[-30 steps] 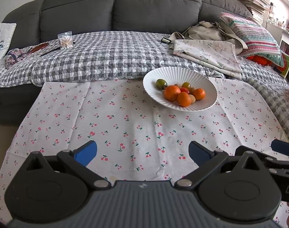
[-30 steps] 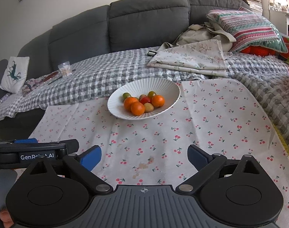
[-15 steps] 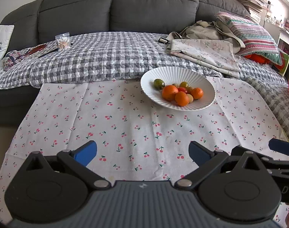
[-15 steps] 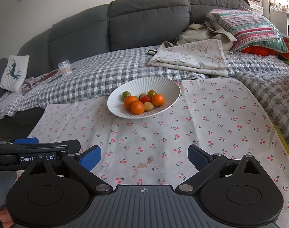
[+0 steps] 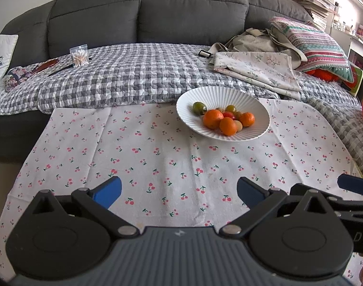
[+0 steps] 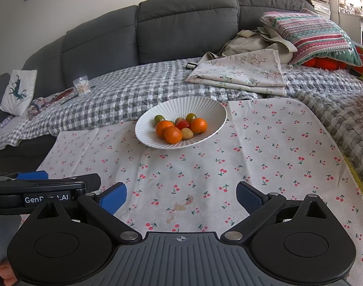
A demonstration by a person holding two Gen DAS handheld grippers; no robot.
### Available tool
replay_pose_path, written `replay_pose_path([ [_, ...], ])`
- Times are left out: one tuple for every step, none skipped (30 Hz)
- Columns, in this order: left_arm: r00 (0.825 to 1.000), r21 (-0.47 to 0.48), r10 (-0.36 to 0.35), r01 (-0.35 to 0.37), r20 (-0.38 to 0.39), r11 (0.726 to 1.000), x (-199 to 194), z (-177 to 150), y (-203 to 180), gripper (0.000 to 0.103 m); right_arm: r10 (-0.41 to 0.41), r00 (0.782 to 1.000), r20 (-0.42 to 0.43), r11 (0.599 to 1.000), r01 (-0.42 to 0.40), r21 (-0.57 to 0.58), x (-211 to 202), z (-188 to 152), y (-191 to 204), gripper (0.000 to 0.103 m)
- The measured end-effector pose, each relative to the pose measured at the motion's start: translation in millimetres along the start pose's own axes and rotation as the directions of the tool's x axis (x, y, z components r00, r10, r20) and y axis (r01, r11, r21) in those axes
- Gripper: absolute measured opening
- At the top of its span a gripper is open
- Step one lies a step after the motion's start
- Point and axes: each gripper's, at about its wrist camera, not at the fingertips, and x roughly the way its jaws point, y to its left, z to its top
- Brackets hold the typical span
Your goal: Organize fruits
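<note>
All the fruit I can make out is sitting together in the white ribbed plate (image 5: 223, 95), which is resting near the far edge of the cherry-print cloth (image 5: 157, 157), just where it is meeting the checked quilt (image 5: 133, 76) on the sofa. Three mandarins (image 6: 173, 134) are crowding the near side of the plate, touching one another, probably because the dish is sloping them inward; a red tomato (image 6: 183, 124) and some greenish and pale small fruits are nestling behind and beside them. A green one (image 5: 199, 107) is lying a little apart toward the plate's left.

Both tools are hanging low over the near edge of the cloth, well apart from the plate. The left gripper (image 5: 179, 190) is holding its blue fingers (image 5: 108, 191) spread wide with nothing between them, and the right gripper (image 6: 181, 196) is doing the same, side by side with it.

With the fruit gathered in one dish and the cloth around it bare, this is looking either like a finished tidy-up or like a pile waiting to be sorted out; I cannot tell which.
</note>
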Motion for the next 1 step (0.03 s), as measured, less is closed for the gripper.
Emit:
replay_pose_path([
  [1.0,-0.001,-0.001,0.001,-0.001,1.0,0.0,0.2,-0.2,0.102,0.0,1.0,0.0,1.0,0.0,0.0,0.0,0.0,0.0,0.1],
])
